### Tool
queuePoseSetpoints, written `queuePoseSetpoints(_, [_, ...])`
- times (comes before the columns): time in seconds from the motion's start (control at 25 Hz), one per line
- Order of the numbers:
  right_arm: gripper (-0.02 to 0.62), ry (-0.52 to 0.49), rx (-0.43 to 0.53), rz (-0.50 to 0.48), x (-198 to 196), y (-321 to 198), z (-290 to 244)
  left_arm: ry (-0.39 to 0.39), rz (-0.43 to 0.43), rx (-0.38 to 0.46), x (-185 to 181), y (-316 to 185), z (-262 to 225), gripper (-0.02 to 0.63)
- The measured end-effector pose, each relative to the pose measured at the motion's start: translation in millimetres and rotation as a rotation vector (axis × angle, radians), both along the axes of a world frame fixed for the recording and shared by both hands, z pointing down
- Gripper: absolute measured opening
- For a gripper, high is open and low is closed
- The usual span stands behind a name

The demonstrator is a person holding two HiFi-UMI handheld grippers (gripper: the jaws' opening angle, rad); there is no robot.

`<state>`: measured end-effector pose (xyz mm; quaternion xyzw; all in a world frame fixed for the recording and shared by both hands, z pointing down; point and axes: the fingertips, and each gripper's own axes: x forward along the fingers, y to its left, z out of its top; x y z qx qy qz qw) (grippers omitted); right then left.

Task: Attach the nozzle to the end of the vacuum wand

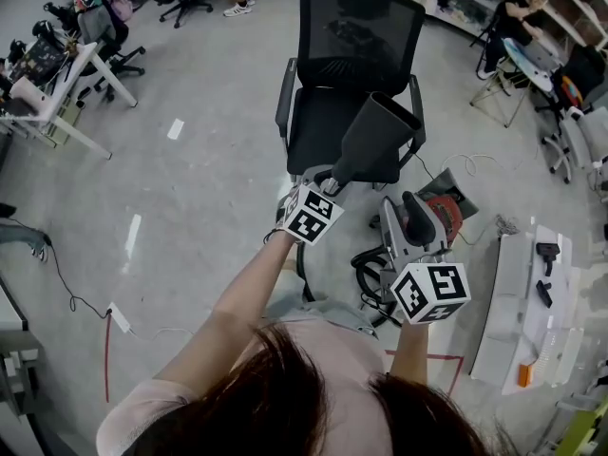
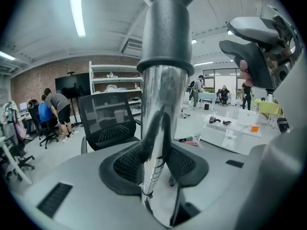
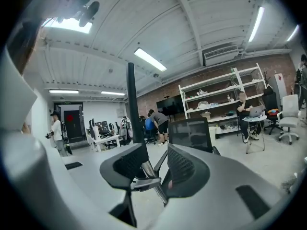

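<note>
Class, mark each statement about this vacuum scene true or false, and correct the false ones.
1. The left claw grips a shiny tube. True.
2. The nozzle lies on the floor. False: it is held up in the air, sitting on the tube's end.
3. A black office chair stands beyond the nozzle. True.
4. Someone sits in that office chair. False: nobody is on its seat.
</note>
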<state>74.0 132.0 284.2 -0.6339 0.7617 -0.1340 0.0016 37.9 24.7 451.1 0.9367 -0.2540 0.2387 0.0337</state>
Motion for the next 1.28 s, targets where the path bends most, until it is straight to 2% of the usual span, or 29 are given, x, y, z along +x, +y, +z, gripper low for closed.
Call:
queuePoseSetpoints(0.28, [0.160,0.026,0.015,-0.004,8.4,26.6,0.7,0.007,-0.036,0.007,0.2,1.8,-0.1,0.156])
queuePoseSetpoints(0.4, [0.128,0.015,0.016,-0.009,11.2,42.2,4.4,0.009,-0.052,0.012,-2.4,5.8,1.5,0.156])
queuePoseSetpoints(0.56, [0.120,-0.002,0.012,-0.025,12.8,62.9,6.3,-0.005,-0.076,0.012,-7.5,9.9,1.3,0.156])
queuePoseSetpoints(0.92, [0.110,-0.015,0.006,-0.029,23.5,113.5,8.4,-0.032,-0.088,0.008,1.4,31.7,5.6,0.156])
queuePoseSetpoints(1.28, [0.075,-0.061,-0.010,-0.003,39.9,150.9,17.8,-0.035,-0.090,0.027,14.3,44.2,3.4,0.156])
